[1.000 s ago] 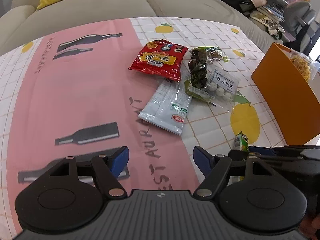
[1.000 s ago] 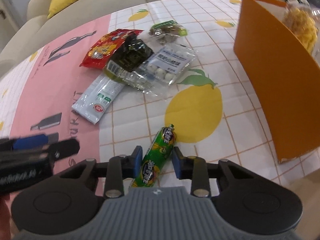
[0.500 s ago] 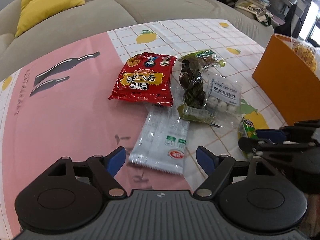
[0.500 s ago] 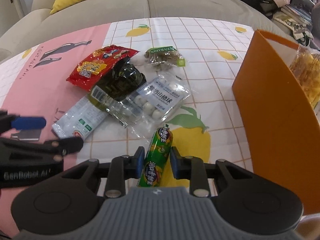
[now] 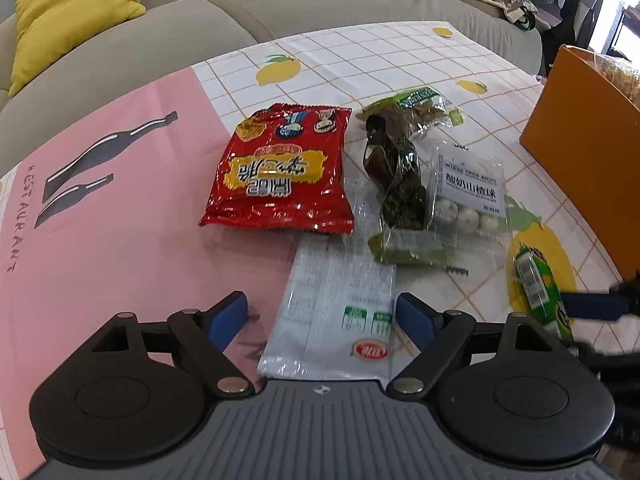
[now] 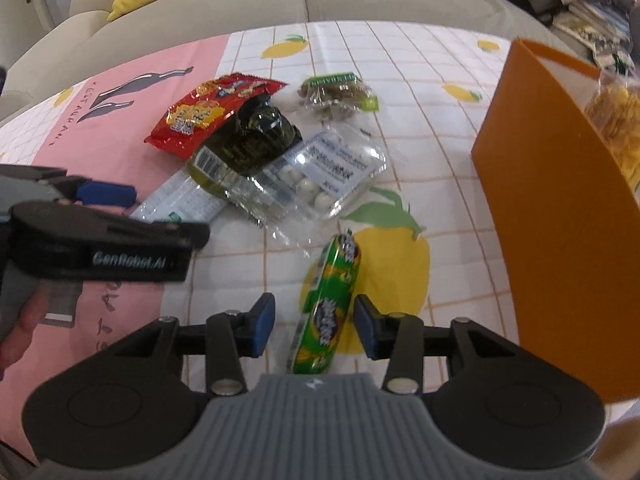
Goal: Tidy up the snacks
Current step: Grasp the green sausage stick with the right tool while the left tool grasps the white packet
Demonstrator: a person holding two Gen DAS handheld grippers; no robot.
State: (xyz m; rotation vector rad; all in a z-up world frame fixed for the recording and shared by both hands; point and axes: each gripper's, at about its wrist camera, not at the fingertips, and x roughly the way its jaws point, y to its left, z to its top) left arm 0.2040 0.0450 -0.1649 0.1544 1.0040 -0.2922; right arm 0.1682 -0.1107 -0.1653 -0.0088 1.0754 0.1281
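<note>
Some bare tablecloth (image 6: 452,148) between snacks and orange box (image 6: 552,216)

The left tongs (image 5: 322,316) are pointing steeply down toward the surface, their jaws opening and standing wide, blue pads (image 5: 226,316) well apart and pressing on nothing. In the right wrist view a hand (image 6: 20,328) is gripping their black body near the surface's left edge. The right tongs (image 6: 314,322) are also angling steeply down near the surface's front edge, their jaws opening, with a gap showing inside each blue pad (image 6: 262,322); neither pad is pressing on anything.
</note>
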